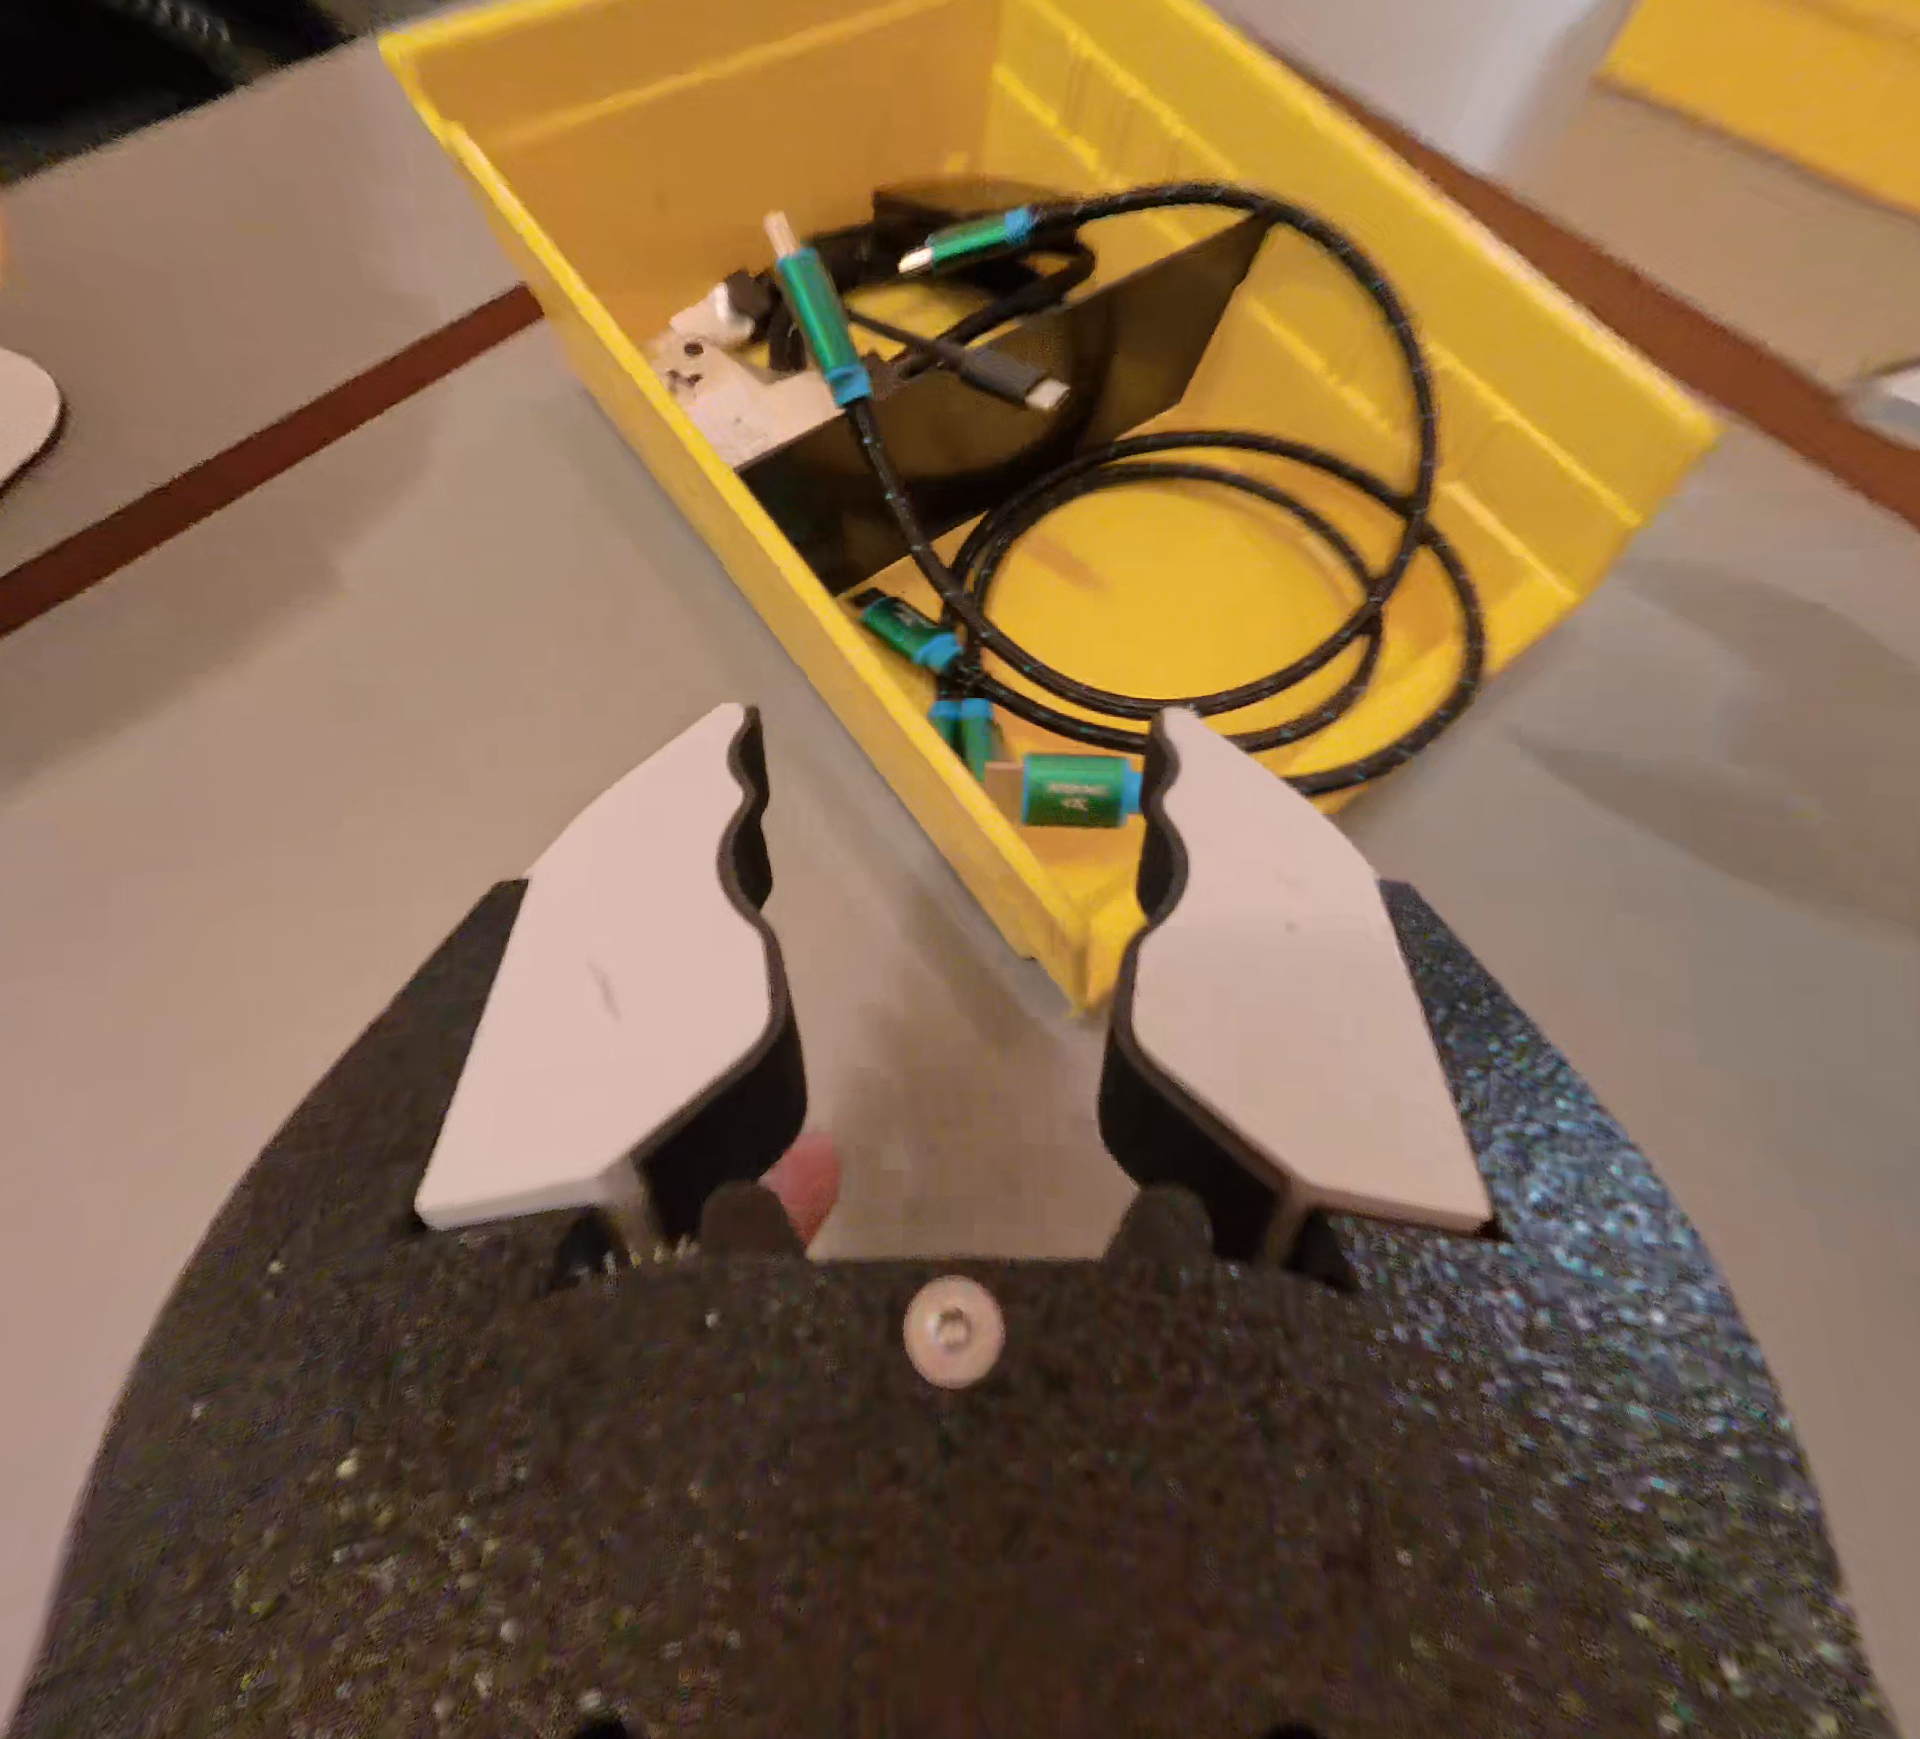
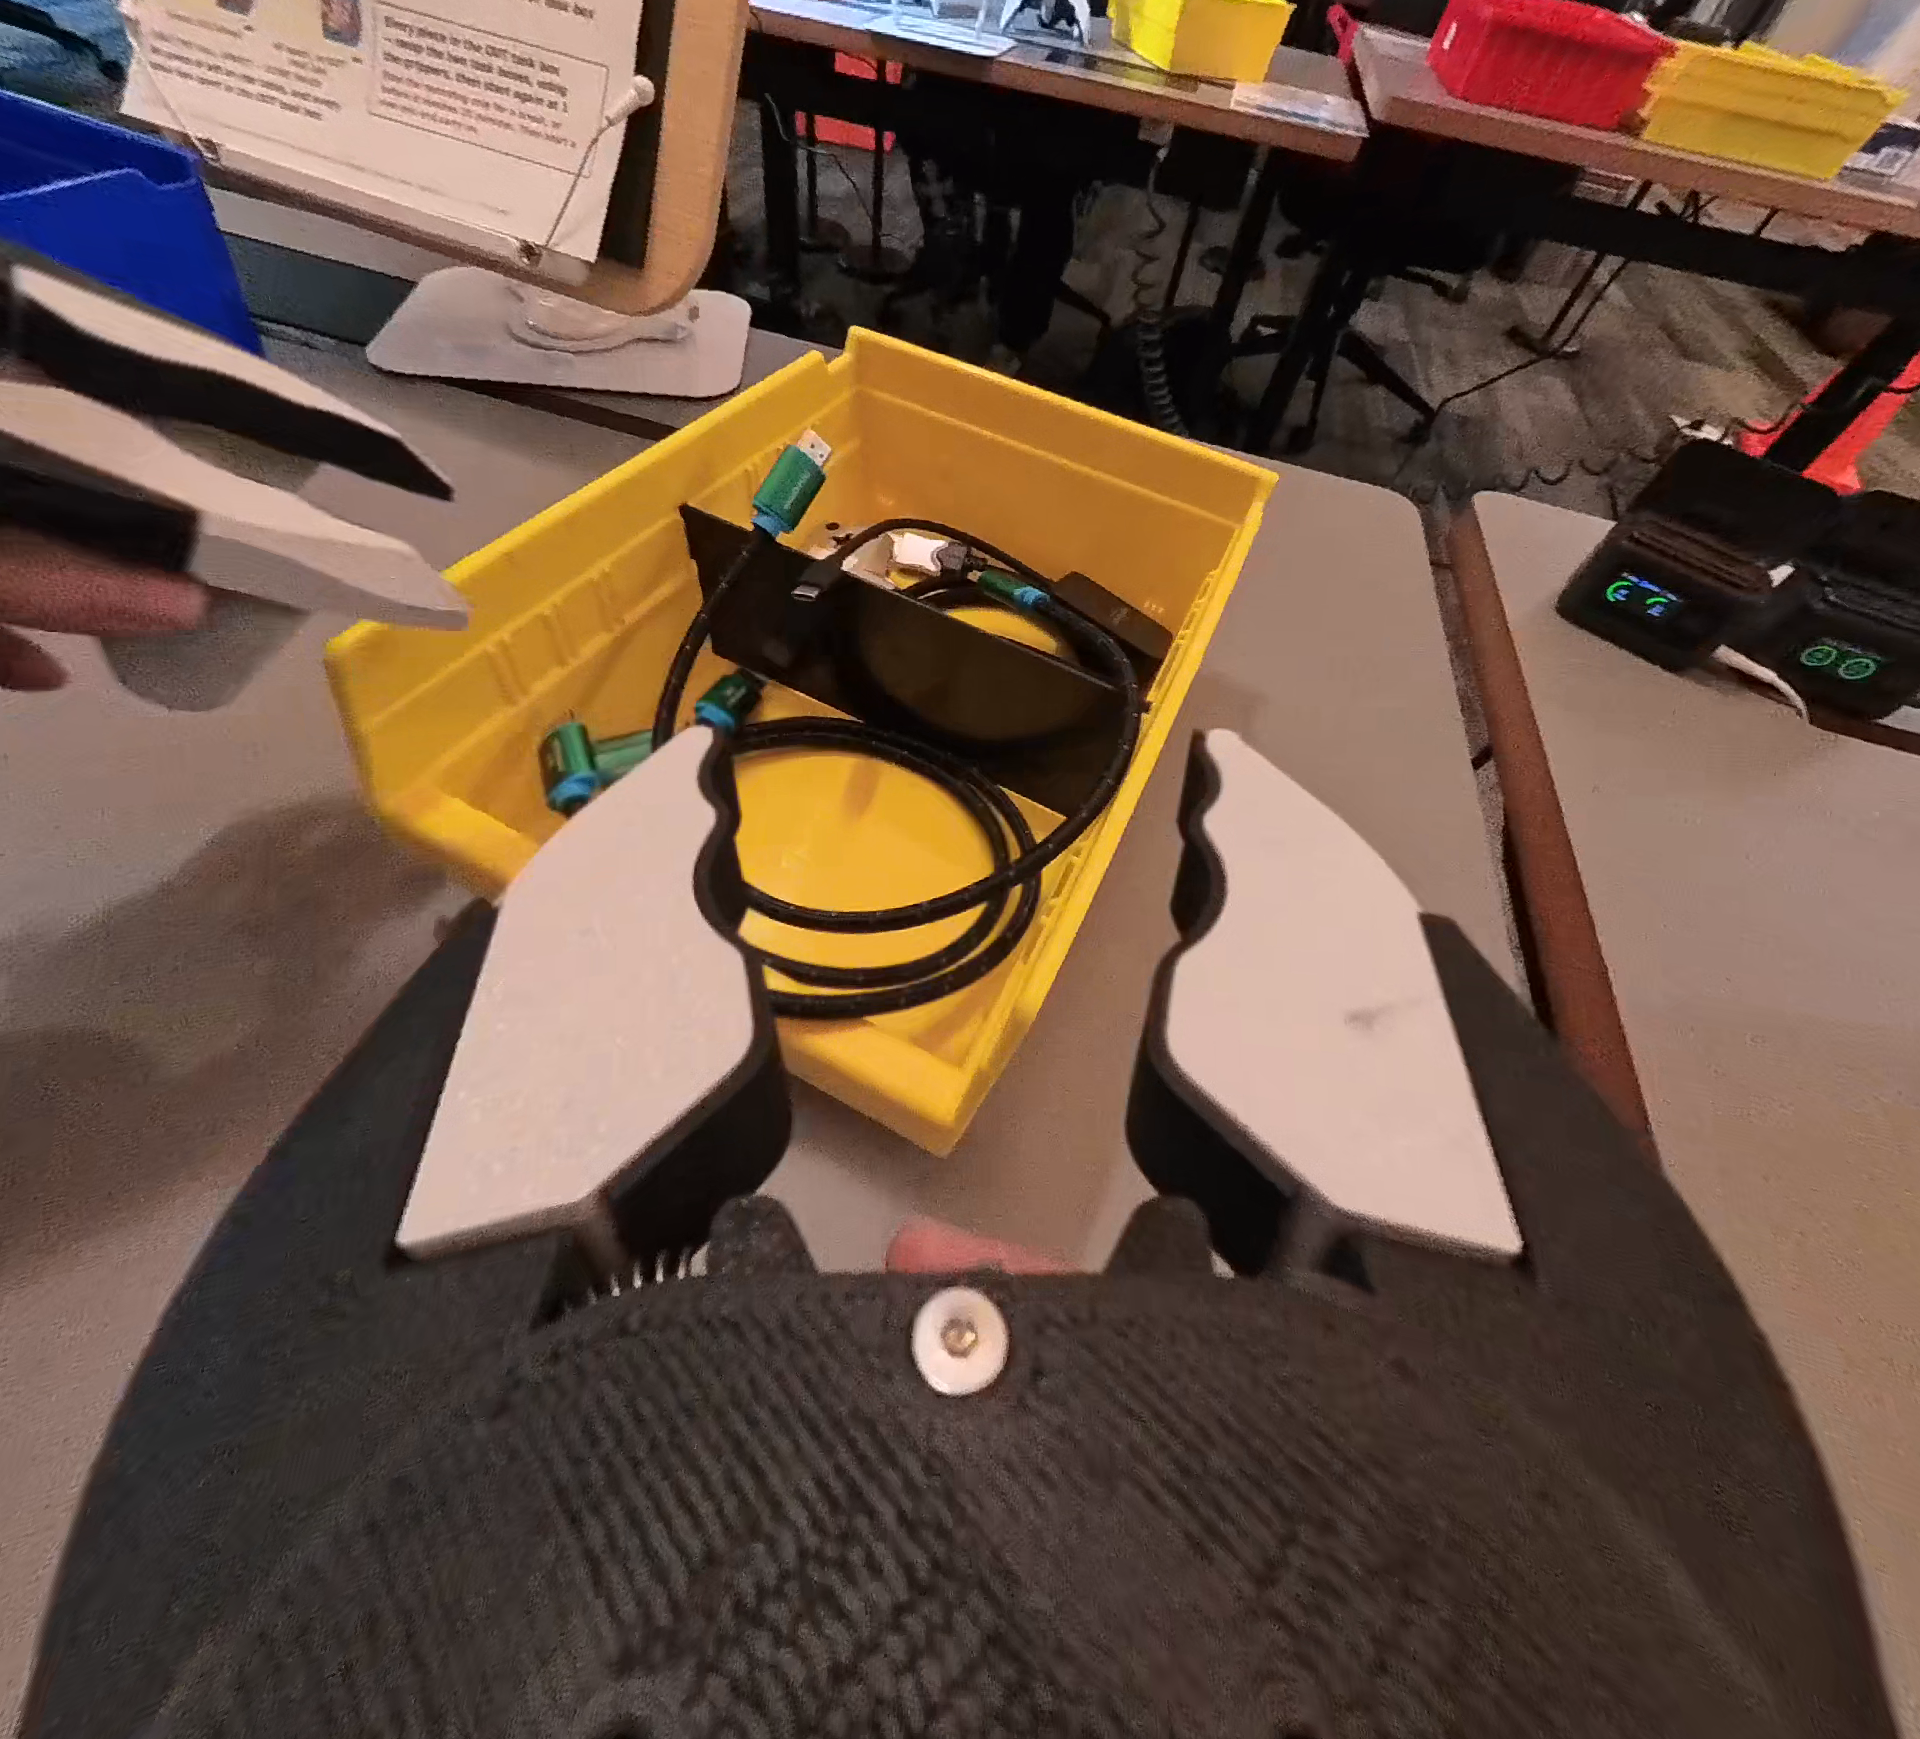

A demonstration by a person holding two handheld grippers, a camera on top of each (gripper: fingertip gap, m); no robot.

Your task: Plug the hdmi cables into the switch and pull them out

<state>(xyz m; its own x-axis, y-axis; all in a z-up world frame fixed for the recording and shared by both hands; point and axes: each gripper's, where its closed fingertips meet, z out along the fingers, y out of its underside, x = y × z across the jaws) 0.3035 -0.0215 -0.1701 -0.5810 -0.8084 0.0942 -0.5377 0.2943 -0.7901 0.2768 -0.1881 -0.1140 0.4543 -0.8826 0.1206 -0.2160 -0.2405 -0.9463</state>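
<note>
A yellow bin (image 1: pixel 727 79) (image 2: pixel 1039 463) stands on the grey table. In it lie coiled black braided HDMI cables (image 1: pixel 1392 484) (image 2: pixel 997 848) with green plugs (image 1: pixel 1075 787) (image 2: pixel 569 759); one plug (image 1: pixel 816 313) (image 2: pixel 787 484) sticks up over a black divider (image 1: pixel 1143 339) (image 2: pixel 935 650). A small silver-and-black box, perhaps the switch (image 1: pixel 743 411), lies behind the divider. My left gripper (image 1: pixel 961 733) is open and empty above the bin's near corner; it also shows in the right wrist view (image 2: pixel 436 546). My right gripper (image 2: pixel 951 754) is open and empty above the bin's near end.
A stand with a printed sheet (image 2: pixel 416 27) and a blue bin (image 2: pixel 114 235) are beyond the bin at left. A second table (image 2: pixel 1714 858) at right holds black devices with lit displays (image 2: pixel 1745 598). Farther tables hold red and yellow bins (image 2: pixel 1538 53).
</note>
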